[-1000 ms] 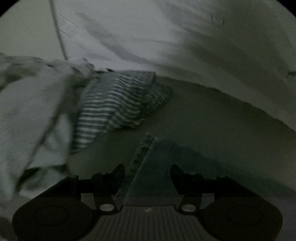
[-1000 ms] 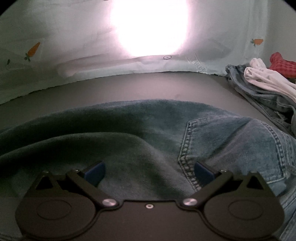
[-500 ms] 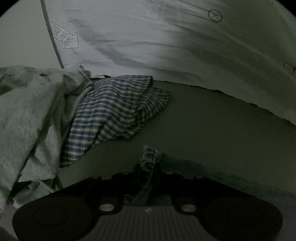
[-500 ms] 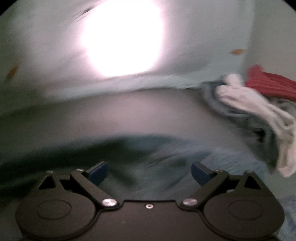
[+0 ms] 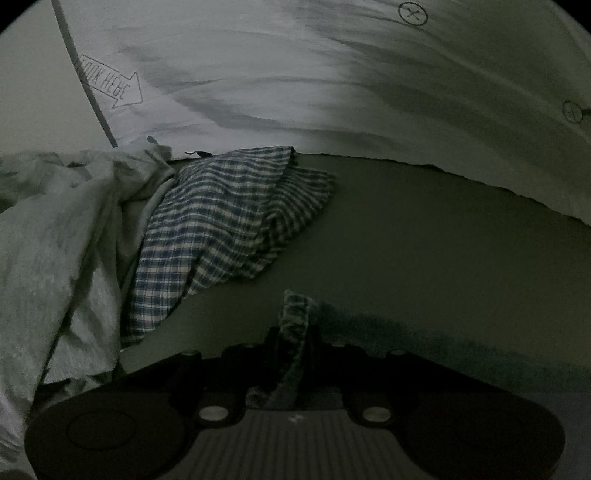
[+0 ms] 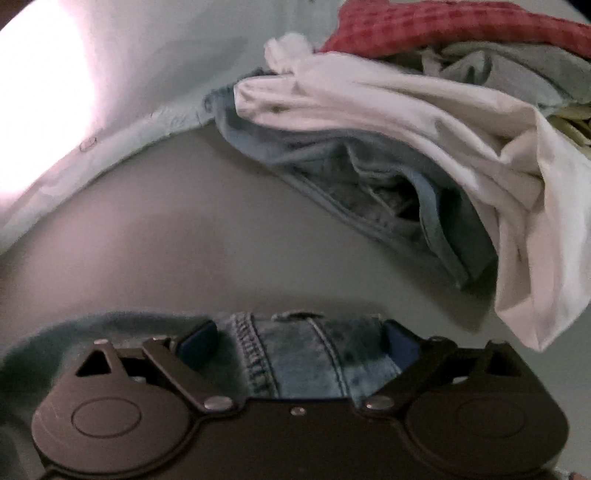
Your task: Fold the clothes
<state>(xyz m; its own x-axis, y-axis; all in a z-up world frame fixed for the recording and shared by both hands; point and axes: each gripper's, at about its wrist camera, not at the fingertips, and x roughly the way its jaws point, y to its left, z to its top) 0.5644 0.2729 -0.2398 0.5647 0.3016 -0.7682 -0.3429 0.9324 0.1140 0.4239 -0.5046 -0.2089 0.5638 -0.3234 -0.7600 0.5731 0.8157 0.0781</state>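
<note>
Blue denim jeans lie on the grey table. In the left wrist view my left gripper [image 5: 293,339] is shut on a raised fold of the jeans' edge [image 5: 293,314], which sticks up between the fingers. In the right wrist view my right gripper [image 6: 299,338] is open, its blue pads [image 6: 197,338] on either side of the jeans' stitched edge [image 6: 306,354], low over the cloth.
A blue-and-white checked shirt [image 5: 229,218] and a grey garment [image 5: 55,240] lie at the left. A pile with a white garment [image 6: 424,122], other jeans [image 6: 369,184] and a red cloth [image 6: 443,26] sits at the right. A pale sheet [image 5: 295,74] hangs behind the table [image 6: 184,240].
My left gripper closed on the jeans' edge and holds it. My right gripper swung right and forward to the jeans' edge, bringing the clothes pile closer; it stays open.
</note>
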